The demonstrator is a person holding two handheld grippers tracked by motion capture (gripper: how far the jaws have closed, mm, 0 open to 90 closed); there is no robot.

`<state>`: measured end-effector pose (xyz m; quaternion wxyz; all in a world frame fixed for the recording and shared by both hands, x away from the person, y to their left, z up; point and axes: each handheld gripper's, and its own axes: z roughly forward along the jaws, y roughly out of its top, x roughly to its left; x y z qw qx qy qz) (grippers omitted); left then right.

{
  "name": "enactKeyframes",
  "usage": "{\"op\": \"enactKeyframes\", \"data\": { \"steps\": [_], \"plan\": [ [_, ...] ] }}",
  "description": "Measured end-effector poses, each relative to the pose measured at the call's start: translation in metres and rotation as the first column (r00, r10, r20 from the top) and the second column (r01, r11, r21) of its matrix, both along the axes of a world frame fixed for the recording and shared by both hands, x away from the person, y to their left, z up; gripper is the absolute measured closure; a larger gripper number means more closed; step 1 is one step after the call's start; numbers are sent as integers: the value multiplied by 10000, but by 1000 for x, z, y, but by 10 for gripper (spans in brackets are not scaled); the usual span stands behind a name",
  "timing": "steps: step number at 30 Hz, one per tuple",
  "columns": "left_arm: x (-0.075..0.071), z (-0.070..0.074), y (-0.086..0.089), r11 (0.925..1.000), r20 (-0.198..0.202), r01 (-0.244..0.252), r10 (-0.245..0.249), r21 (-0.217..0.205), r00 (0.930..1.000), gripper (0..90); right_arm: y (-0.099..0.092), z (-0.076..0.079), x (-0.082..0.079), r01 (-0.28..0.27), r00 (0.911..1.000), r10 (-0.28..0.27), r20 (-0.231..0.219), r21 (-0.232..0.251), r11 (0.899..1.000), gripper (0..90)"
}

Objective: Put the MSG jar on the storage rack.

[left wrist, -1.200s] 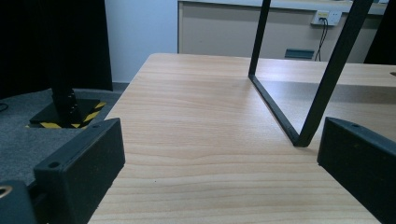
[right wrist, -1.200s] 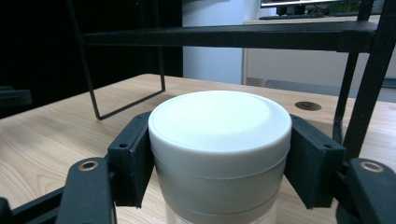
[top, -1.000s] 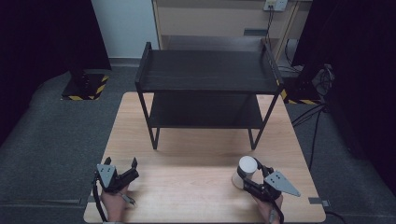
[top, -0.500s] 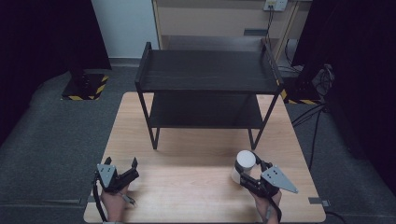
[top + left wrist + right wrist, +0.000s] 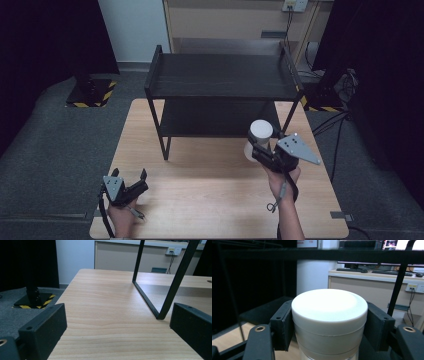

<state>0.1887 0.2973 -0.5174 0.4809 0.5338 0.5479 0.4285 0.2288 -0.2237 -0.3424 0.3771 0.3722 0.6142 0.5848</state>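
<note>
The right gripper (image 5: 259, 146) clamps a white jar (image 5: 259, 134) between its jaws, shelf rack (image 5: 222, 80) at twelve o'clock; the left gripper (image 5: 131, 178) gapes open.

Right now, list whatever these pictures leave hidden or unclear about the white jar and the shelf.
- White jar: its base and contents; the right gripper view cuts it off at the bottom edge, and the jaws cover its sides.
- Black shelf: the back of its lower tier in the high view, under the top tier.
- Left gripper: open, holding nothing.
</note>
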Motion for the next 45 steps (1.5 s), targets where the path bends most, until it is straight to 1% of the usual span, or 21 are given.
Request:
{"op": "enactKeyframes", "data": {
  "steps": [4, 10, 13, 18, 24, 25, 26, 28, 29, 30, 31, 33, 34, 35, 36, 37, 38, 41, 42, 43, 45],
  "plan": [
    [0, 0, 0, 10000, 9, 7, -7, -6, 10000, 1, 10, 14, 12, 412, 9988, -407, -282, 170, 9990, 337],
    [0, 0, 0, 10000, 17, -44, 44, -4, 10000, 1, 18, 18, 26, 866, 9949, -843, -552, 404, 9954, 337],
    [0, 0, 0, 10000, 28, -69, 69, -42, 10000, 1, 25, 17, 35, 1290, 9897, -1253, -692, 518, 9903, 337],
    [0, 0, 0, 10000, 31, -47, 47, -17, 10000, 1, 31, 16, 43, 1618, 9853, -1583, -645, 536, 9854, 337],
    [0, 0, 0, 10000, 31, -35, 35, -14, 10000, 2, 43, 18, 57, 2162, 9751, -2130, -610, 512, 9750, 336],
    [0, 0, 0, 10000, 33, -31, 31, -9, 10000, 2, 48, 18, 63, 2388, 9696, -2351, -686, 514, 9697, 336],
    [0, 0, 0, 10000, 35, -28, 28, -4, 10000, 2, 48, 18, 63, 2388, 9696, -2351, -686, 514, 9697, 336],
    [0, 0, 0, 10000, 40, -31, 31, -10, 10000, 2, 55, 19, 69, 2646, 9626, -2609, -728, 465, 9632, 336],
    [0, 0, 0, 10000, 41, -28, 28, -10, 10000, 2, 63, 18, 73, 2973, 9532, -2940, -705, 431, 9538, 336],
    [0, 0, 0, 10000, 41, -28, 28, -10, 10000, 2, 63, 18, 73, 2973, 9532, -2940, -705, 431, 9538, 336],
    [0, 0, 0, 10000, 39, -33, 33, -8, 10000, 2, 68, 18, 75, 3134, 9481, -3103, -693, 395, 9488, 336],
    [0, 0, 0, 10000, 44, -65, 65, -11, 10000, 2, 76, 17, 78, 3464, 9370, -3436, -629, 407, 9372, 336],
    [0, 0, 0, 10000, 43, -70, 70, -31, 10000, 2, 84, 18, 81, 3807, 9238, -3780, -615, 405, 9238, 336],
    [0, 0, 0, 10000, 43, -70, 70, -31, 10000, 2, 84, 18, 81, 3807, 9238, -3780, -615, 405, 9238, 336],
    [0, 0, 1, 10000, 56, -69, 69, -40, 10000, 2, 90, 17, 85, 4057, 9132, -4031, -598, 403, 9131, 336],
    [0, -1, 1, 10000, 71, -63, 63, -42, 10000, 2, 90, 17, 85, 4057, 9132, -4031, -598, 403, 9131, 336],
    [0, -1, 1, 10000, 81, -57, 57, -50, 10000, 2, 94, 17, 89, 4222, 9058, -4197, -580, 425, 9055, 336],
    [0, -1, 1, 10000, 107, -45, 46, -72, 9999, 2, 97, 17, 92, 4313, 9017, -4292, -525, 379, 9014, 336],
    [0, -1, 1, 10000, 114, -35, 36, -75, 9999, 2, 99, 16, 94, 4362, 8994, -4344, -486, 341, 8992, 336],
    [0, -1, 1, 10000, 132, -35, 36, -90, 9999, 2, 102, 17, 98, 4490, 8930, -4474, -481, 289, 8931, 336],
    [0, -1, 1, 10000, 137, -34, 35, -87, 9999, 2, 104, 17, 100, 4547, 8901, -4532, -483, 276, 8902, 336]
  ]
}}
